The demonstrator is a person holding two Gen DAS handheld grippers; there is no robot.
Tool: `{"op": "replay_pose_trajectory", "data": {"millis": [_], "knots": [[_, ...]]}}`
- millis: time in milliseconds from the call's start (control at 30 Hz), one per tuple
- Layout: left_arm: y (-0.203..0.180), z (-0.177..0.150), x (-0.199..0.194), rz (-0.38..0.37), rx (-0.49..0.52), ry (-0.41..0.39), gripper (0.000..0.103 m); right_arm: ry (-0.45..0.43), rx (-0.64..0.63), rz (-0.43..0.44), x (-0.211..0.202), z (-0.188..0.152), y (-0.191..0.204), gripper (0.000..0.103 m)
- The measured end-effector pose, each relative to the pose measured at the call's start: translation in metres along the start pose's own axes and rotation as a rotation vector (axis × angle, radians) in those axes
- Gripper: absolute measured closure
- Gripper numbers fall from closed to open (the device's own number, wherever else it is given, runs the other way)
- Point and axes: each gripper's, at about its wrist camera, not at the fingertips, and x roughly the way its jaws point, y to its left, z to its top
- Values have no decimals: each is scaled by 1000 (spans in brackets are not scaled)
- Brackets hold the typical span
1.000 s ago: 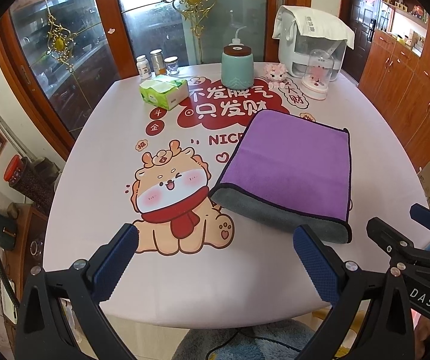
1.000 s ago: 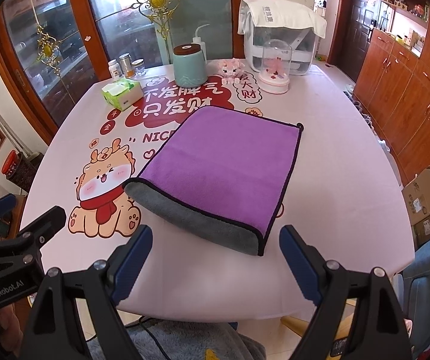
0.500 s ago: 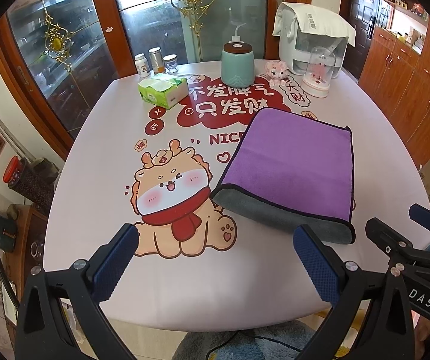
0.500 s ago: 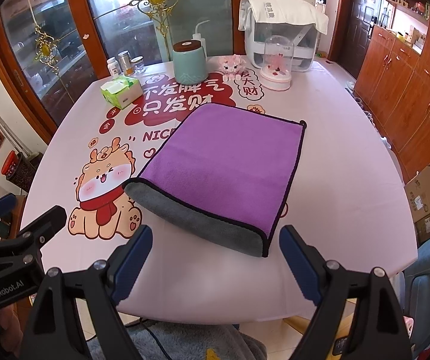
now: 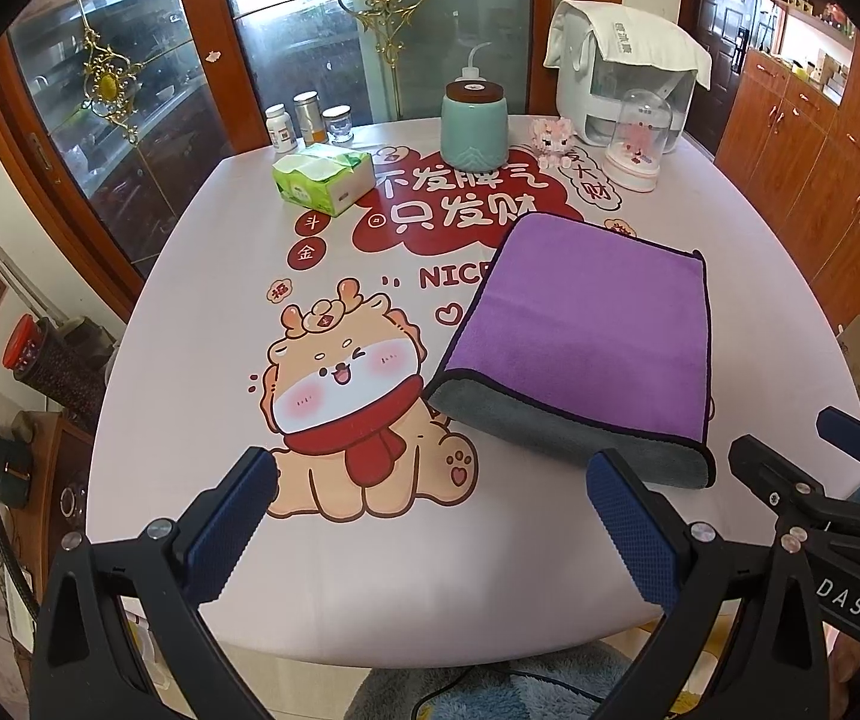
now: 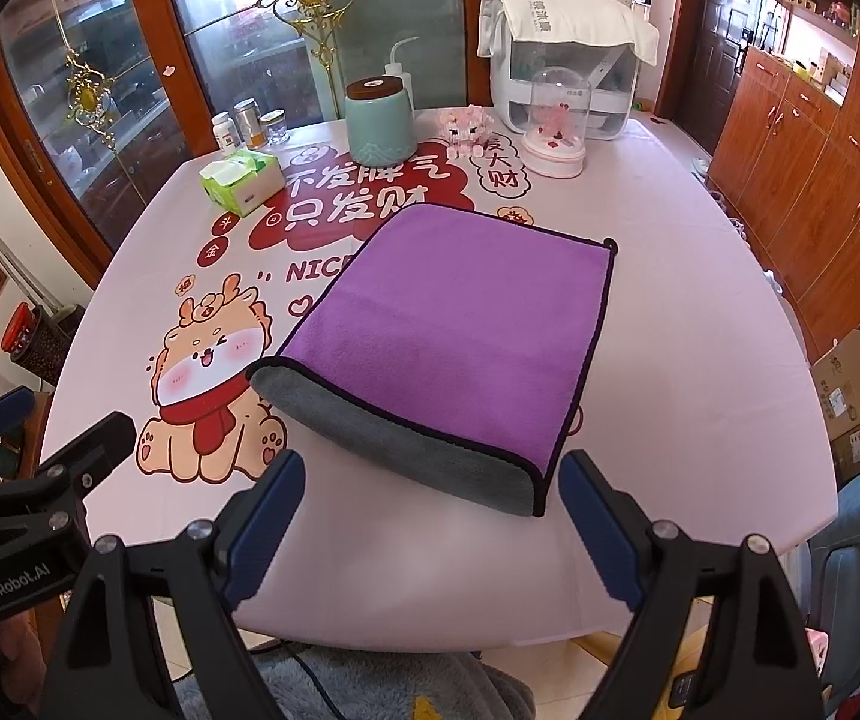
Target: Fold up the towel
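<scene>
Towel: the purple towel [image 6: 460, 324] lay on the table already doubled over, its grey underside showing as a rounded fold at the near edge; in the right wrist view it sat at about 12 o'clock from the gripper, in the left wrist view at about 1 o'clock
Left gripper: the left gripper [image 5: 430, 516] hung above the near table edge, its blue-padded fingers [image 5: 628, 516] spread wide with nothing between them
Right gripper: the right gripper [image 6: 430, 510] was likewise spread wide and held nothing, just short of the grey fold
Stage: judged from the layers, one fold was done and another fold probably remained
Risk, grip: a pinch at the near fold could catch only the upper layer, so the layers would peel apart on lifting
Risk, drag: the tablecloth [image 6: 700, 360] looked smooth, and a low pad might push the towel along instead of getting under it
Risk, alignment: the towel lay skewed to both grippers, so uneven lifting would likely leave crooked edges
Risk, clutter: at 11 to 12 o'clock, well apart from the towel, stood a tissue box [image 6: 243, 180], a teal canister [image 6: 379, 123] and a glass dome ornament [image 6: 555, 132]; a wide swing could reach them
Surface: rounded table under a pale pink printed cloth with a cartoon dragon [image 5: 358, 408]
Room: glass-fronted cabinet doors at 11 o'clock, wooden cupboards at 2 o'clock
</scene>
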Motion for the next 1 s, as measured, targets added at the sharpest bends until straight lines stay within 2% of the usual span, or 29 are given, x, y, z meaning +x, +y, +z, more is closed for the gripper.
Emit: {"op": "replay_pose_trajectory", "data": {"millis": [567,833,1000], "knots": [[3,7,6,-22,31,9,0,8,13,-10,4,1,5,16],[9,17,10,-85,65,-11,0,9,80,-38,5,6,-2,16],[12,31,20,-95,146,-27,0,11,139,-68,8,10,-8,16]]}}
